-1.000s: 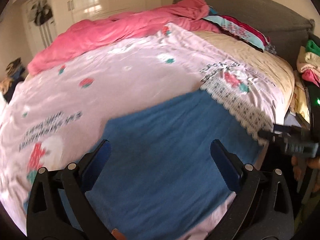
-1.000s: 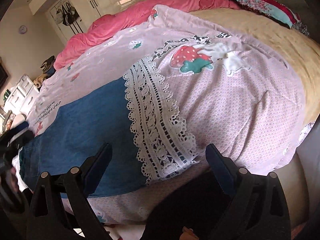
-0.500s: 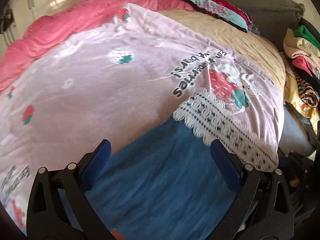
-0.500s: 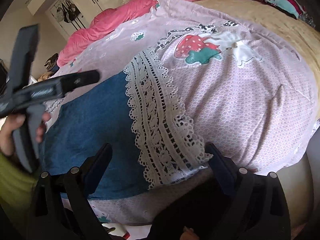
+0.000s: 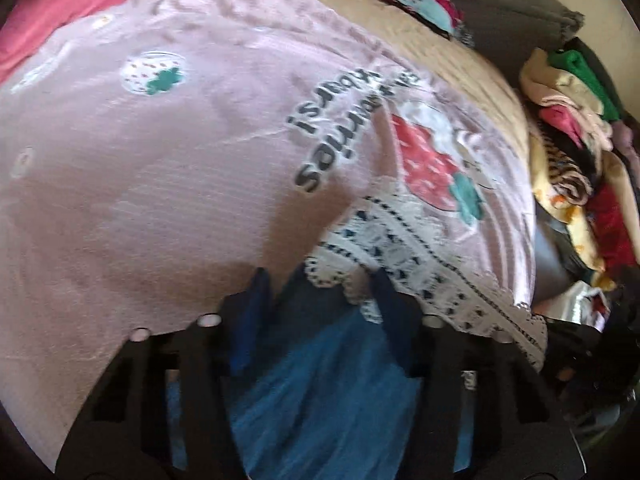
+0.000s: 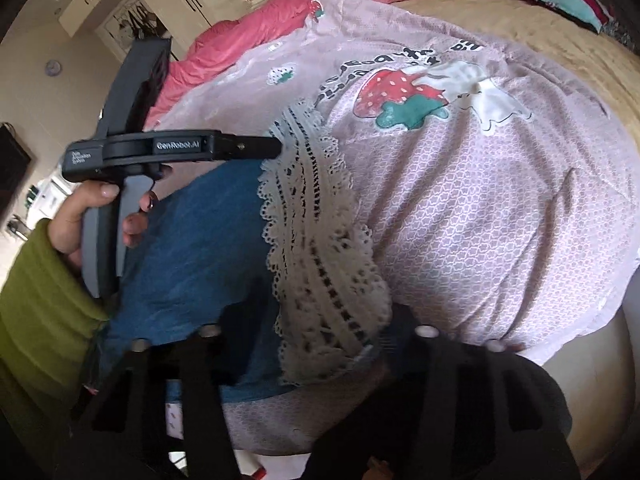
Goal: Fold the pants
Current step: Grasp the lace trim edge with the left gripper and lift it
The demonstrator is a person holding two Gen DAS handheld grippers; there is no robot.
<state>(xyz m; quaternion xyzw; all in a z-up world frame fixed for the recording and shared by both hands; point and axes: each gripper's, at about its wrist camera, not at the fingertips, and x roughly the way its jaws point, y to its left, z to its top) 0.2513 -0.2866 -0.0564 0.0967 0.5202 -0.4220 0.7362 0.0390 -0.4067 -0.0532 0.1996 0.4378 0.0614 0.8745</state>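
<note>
Left gripper [image 5: 320,292] half-closed around pants [image 5: 320,392] edge at lace trim [image 5: 404,248], grip seemingly not complete. Right gripper [image 6: 316,328] likewise placed; closure cannot be judged.

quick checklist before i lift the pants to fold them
1. Left claw at the pants: ok, its fingers sit on either side of the blue cloth beside the lace trim.
2. Right claw in place: ok, the lace trim lies between its fingers.
3. Both claws clamped tight: cannot tell, a gap shows between the fingers of each.
4. Only the pants caught, not the pink sheet under them: cannot tell.
5. Pants lying flat: ok on the blue part; the lace trim looks bunched near the right claw.
</note>
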